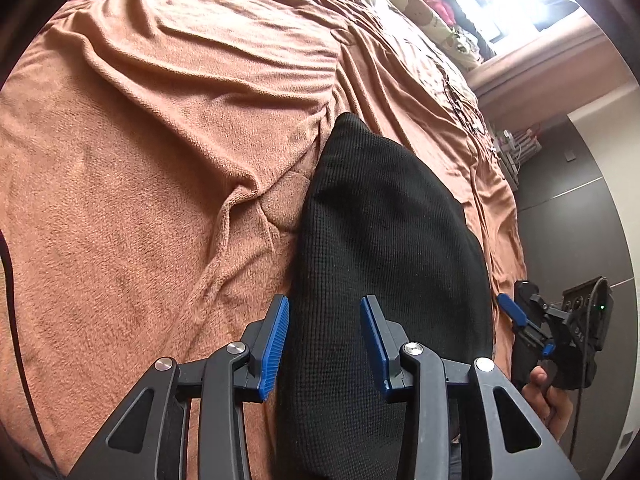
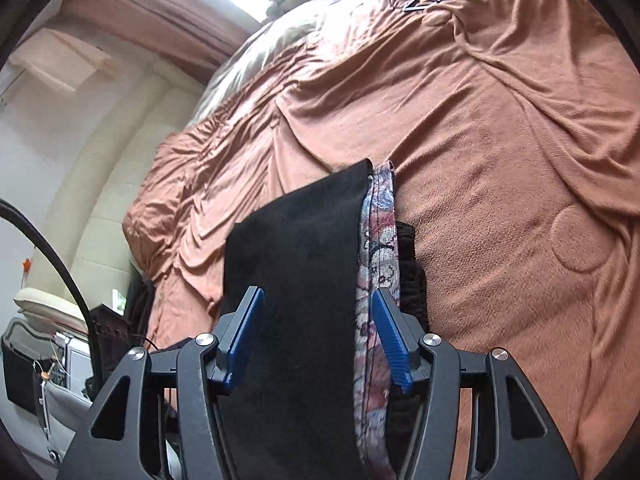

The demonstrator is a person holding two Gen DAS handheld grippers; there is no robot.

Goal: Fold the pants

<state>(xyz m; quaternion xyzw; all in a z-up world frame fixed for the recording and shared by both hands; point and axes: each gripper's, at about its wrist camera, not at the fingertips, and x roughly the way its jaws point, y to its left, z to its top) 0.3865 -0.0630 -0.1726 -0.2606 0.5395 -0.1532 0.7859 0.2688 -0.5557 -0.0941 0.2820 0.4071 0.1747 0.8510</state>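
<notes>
pants (image 1: pixel 384 240) lie as a narrow black strip on the bed (image 1: pixel 140 160), near its right edge, running away from both cameras. looks already folded lengthwise; patterned lining (image 2: pixel 378 248) shows along one long side. left hand-held gripper (image 1: pixel 325 344) has jaws apart, straddling the near end, not pinching. right hand-held gripper (image 2: pixel 316 340) also apart over the strip, nothing clamped. my read: between folds. next move needs both to close on the near end, then carry it over to the far end.
</notes>
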